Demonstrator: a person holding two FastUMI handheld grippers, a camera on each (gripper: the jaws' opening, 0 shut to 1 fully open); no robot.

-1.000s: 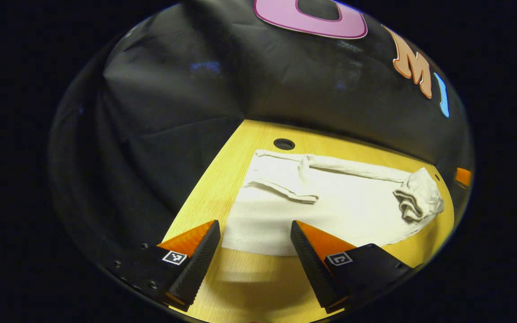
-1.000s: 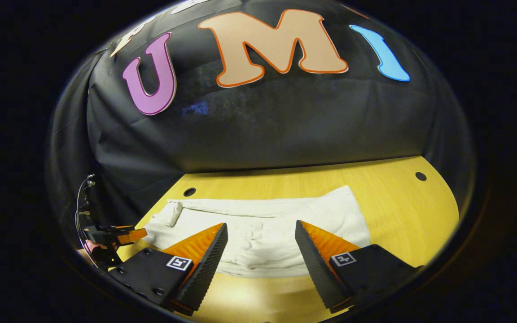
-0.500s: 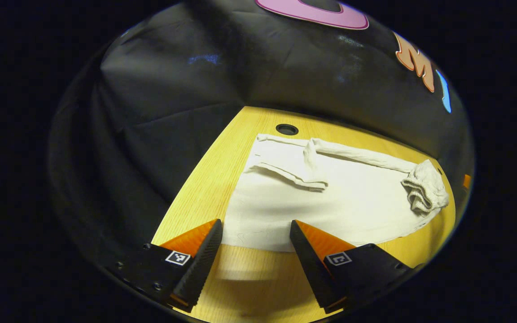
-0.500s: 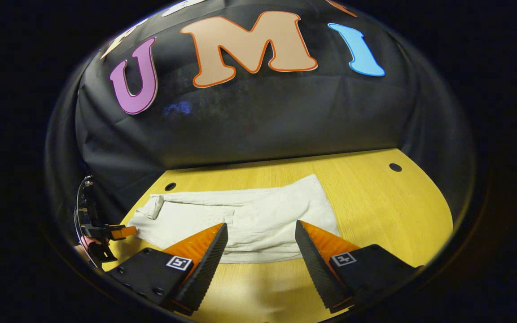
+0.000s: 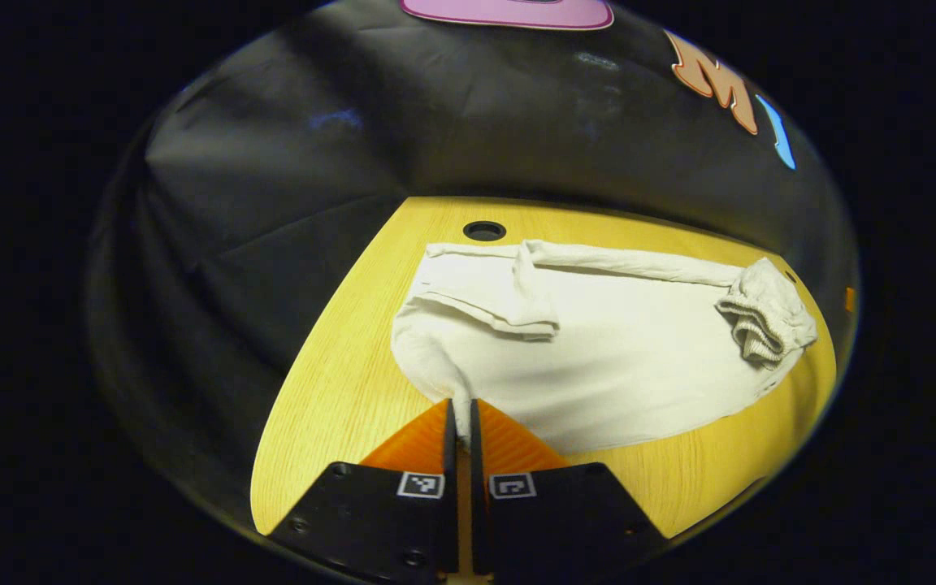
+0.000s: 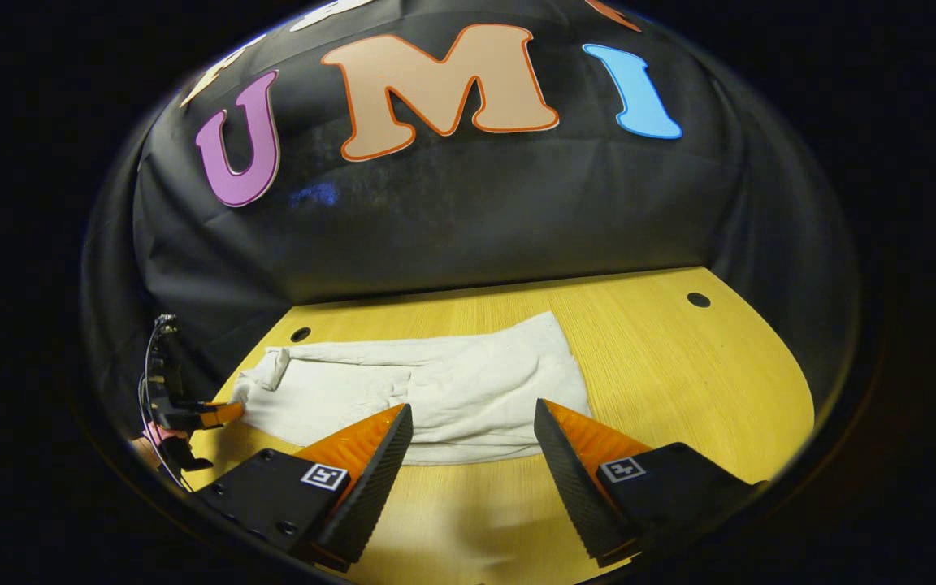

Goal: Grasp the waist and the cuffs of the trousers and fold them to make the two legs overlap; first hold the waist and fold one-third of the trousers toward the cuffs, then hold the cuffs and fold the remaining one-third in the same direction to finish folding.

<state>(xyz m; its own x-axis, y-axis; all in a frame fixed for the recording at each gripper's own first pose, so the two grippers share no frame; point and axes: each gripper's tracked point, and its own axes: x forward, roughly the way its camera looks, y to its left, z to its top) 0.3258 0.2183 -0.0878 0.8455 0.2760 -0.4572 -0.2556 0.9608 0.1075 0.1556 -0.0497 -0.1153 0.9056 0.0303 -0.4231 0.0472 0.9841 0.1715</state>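
Note:
White trousers lie lengthwise on the yellow table. The near leg's cuff corner is pinched between the fingers of my left gripper, which is shut on it, and the cloth rises slightly toward the tips. The far leg's cuff is folded back on itself. The ribbed waist is bunched at the right end. In the right gripper view the trousers spread ahead of my right gripper, which is open just short of their near edge, close to the waist end. The left gripper shows at the cuff end.
The table has round holes: one behind the cuffs and one at the far right. Black cloth walls close in behind and to the left. Bare wood lies right of the waist.
My left gripper went from open to shut on the near cuff corner, and the cloth there has puckered upward. The right gripper stayed open and drew back a little from the trousers.

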